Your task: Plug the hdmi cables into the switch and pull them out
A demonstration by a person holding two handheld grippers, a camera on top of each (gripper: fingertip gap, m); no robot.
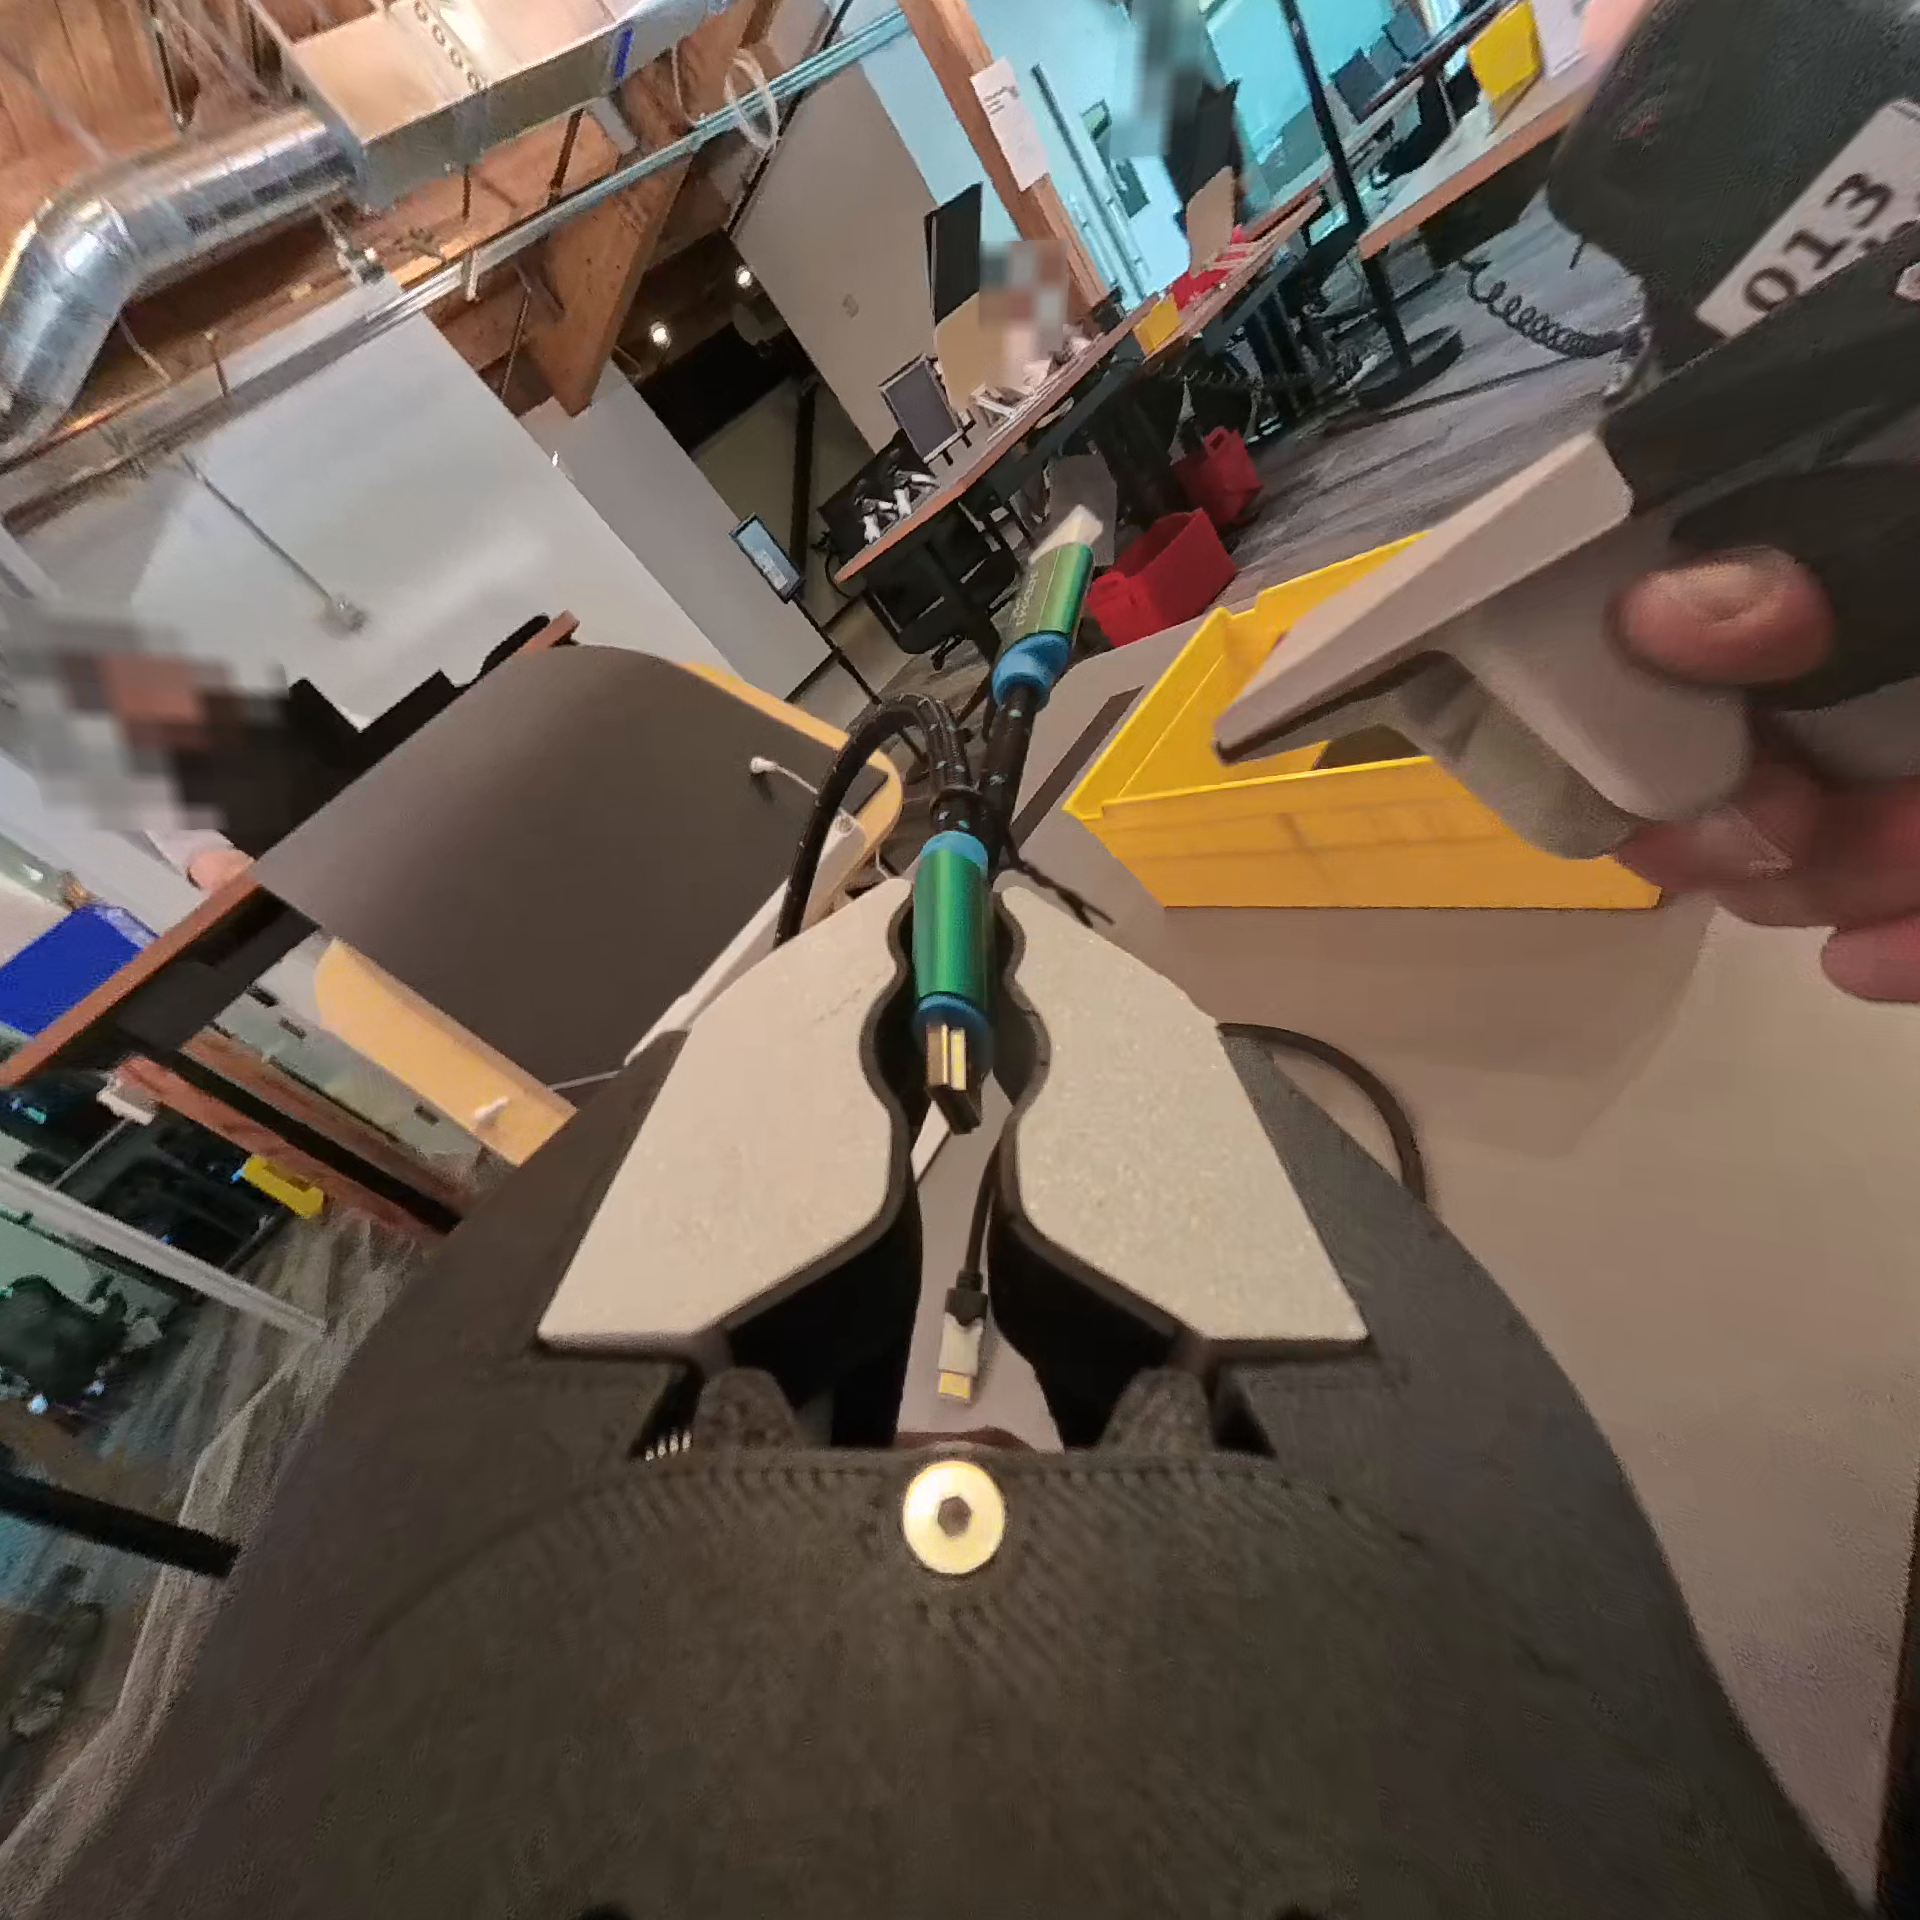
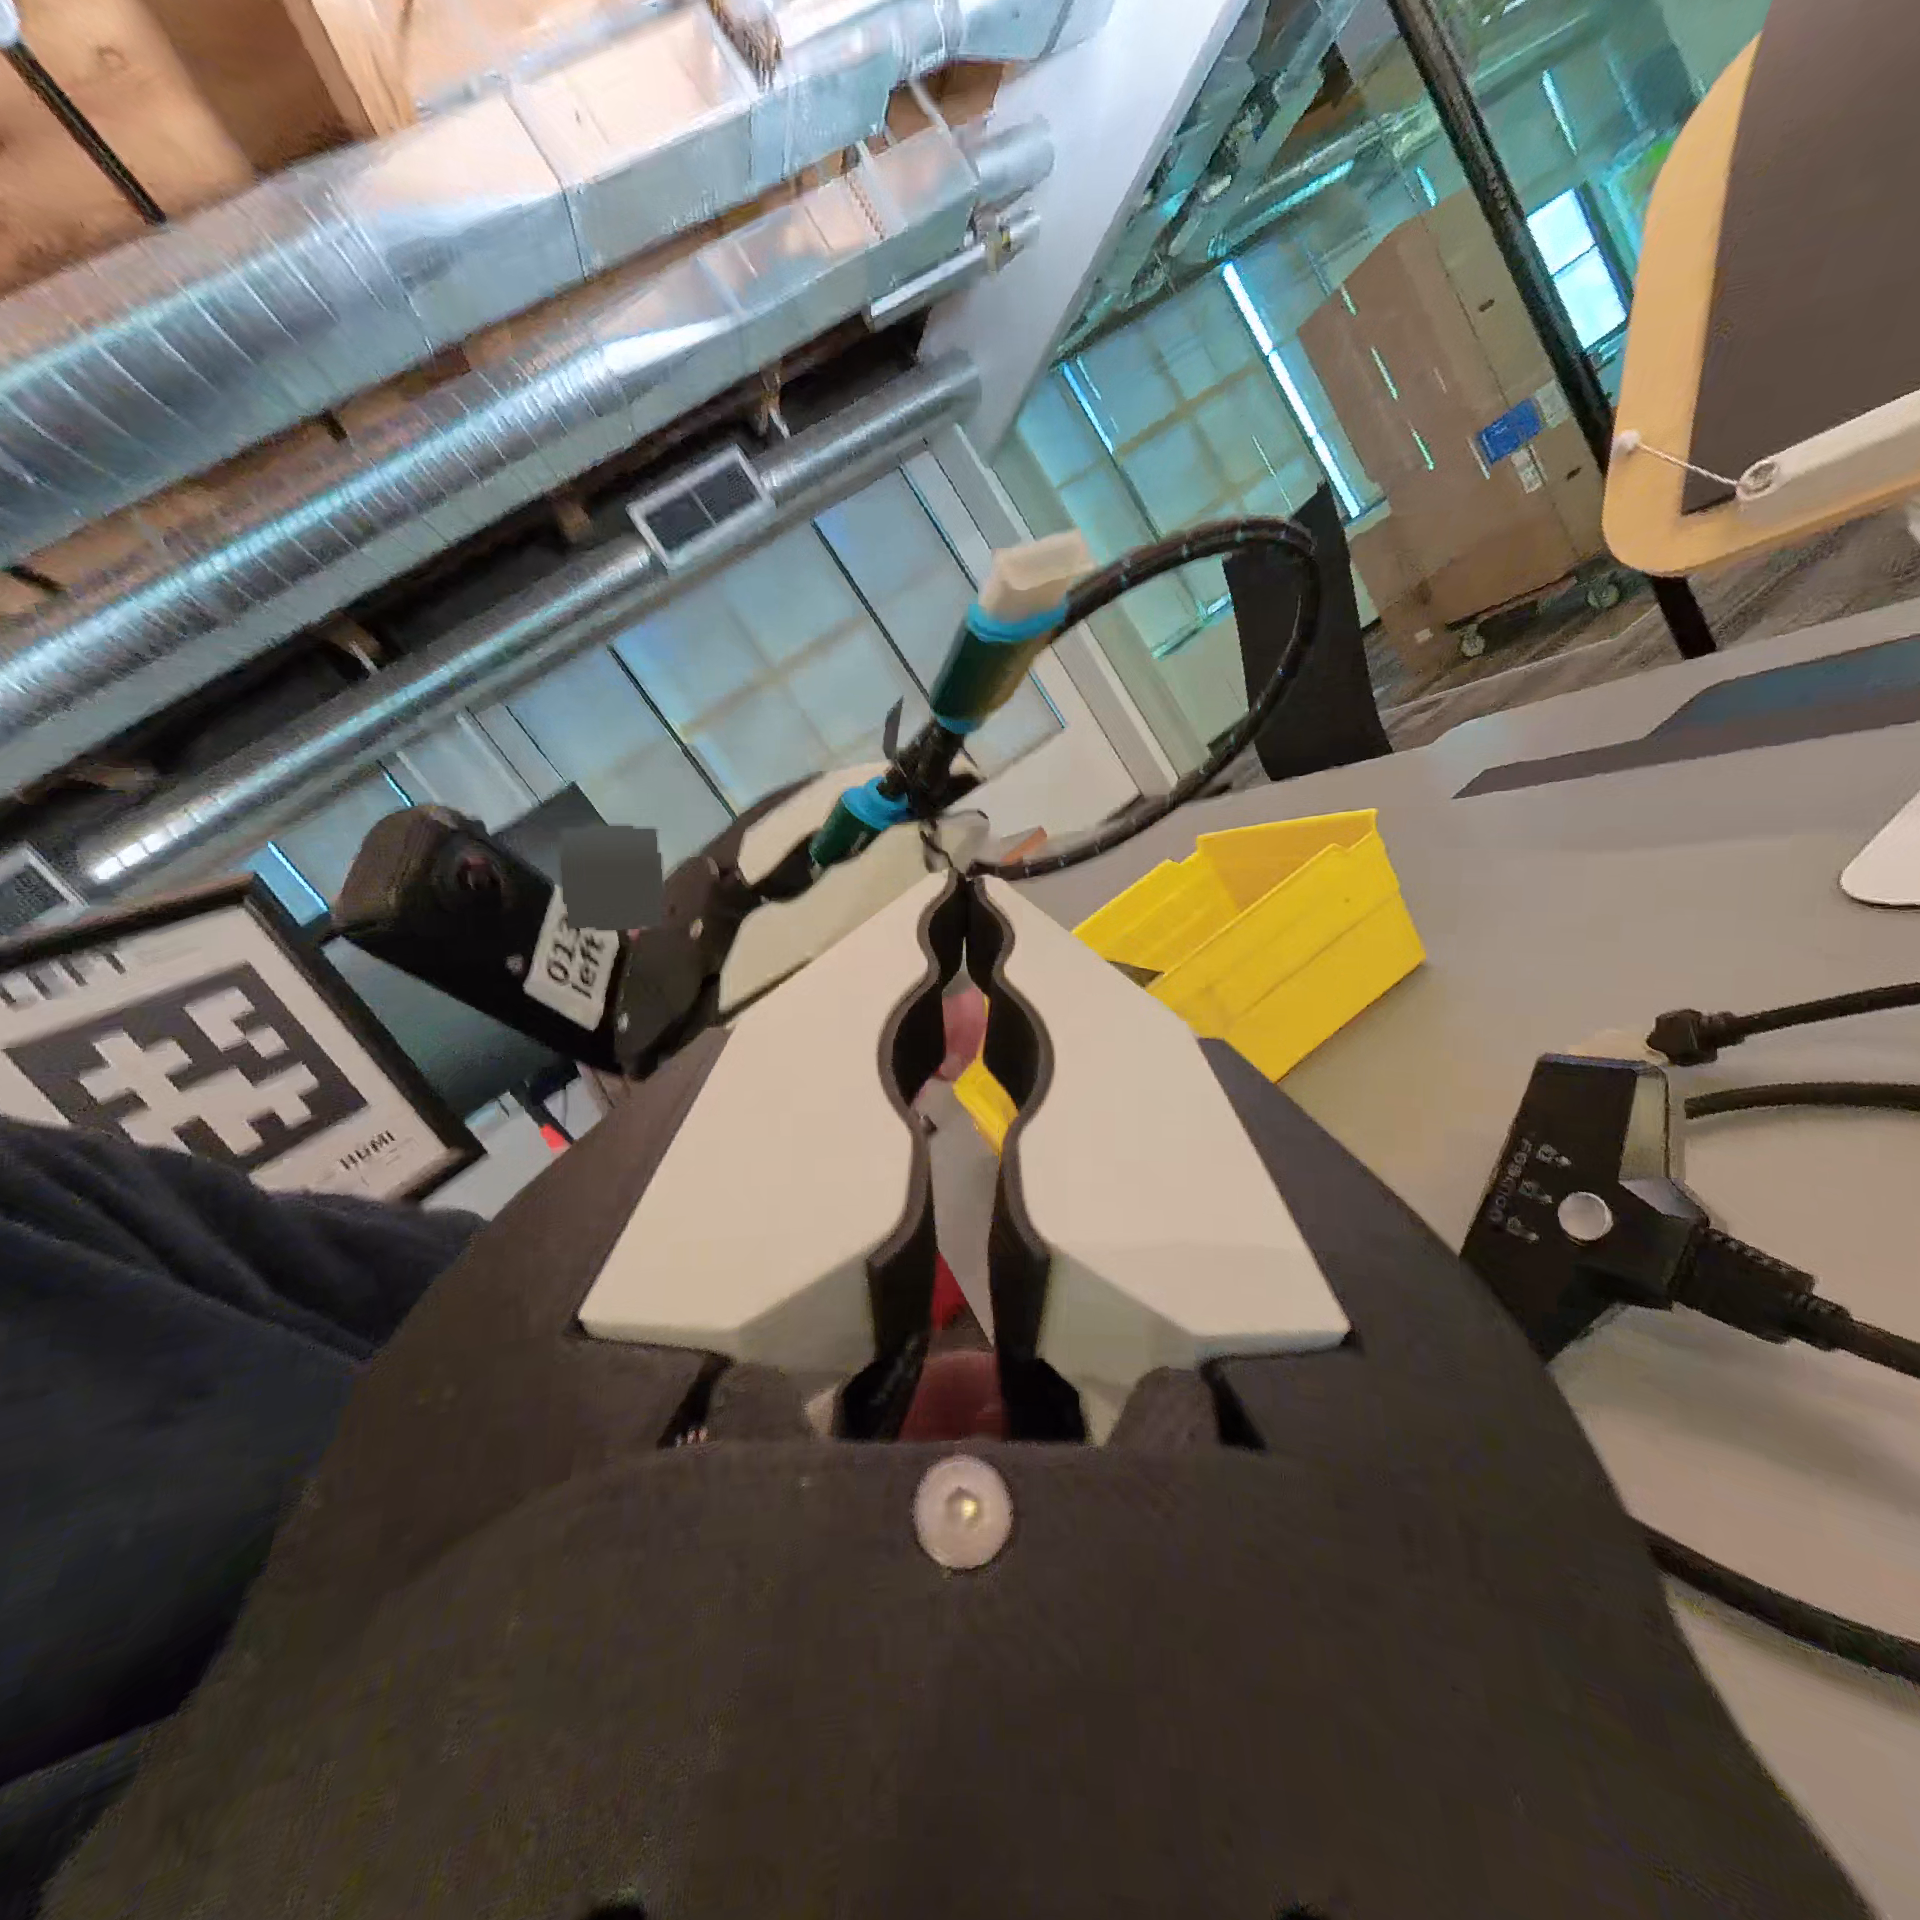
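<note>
my left gripper (image 1: pixel 954 977) clamped on green hdmi plug (image 1: pixel 952 935), metal tip pointing back at camera, held in air; second green plug (image 1: pixel 1049 603) sticking up beyond on looped braided cable (image 1: pixel 831 810). my right gripper (image 2: pixel 961 914) nearly shut, tips pinching tie at cable bundle, I think. black switch (image 2: pixel 1579 1216) on grey table (image 2: pixel 1403 1091) off right, yellow bin (image 2: pixel 1278 935) nearby

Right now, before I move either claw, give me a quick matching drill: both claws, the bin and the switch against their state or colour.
Things:
1. left claw
2. right claw
3. bin
4. switch

States:
A. black, cables attached, on the grey table
B. shut on the green HDMI plug
C. shut, holding nothing
D. yellow, past the claw tips

Pairs: 1-B, 2-C, 3-D, 4-A
</note>
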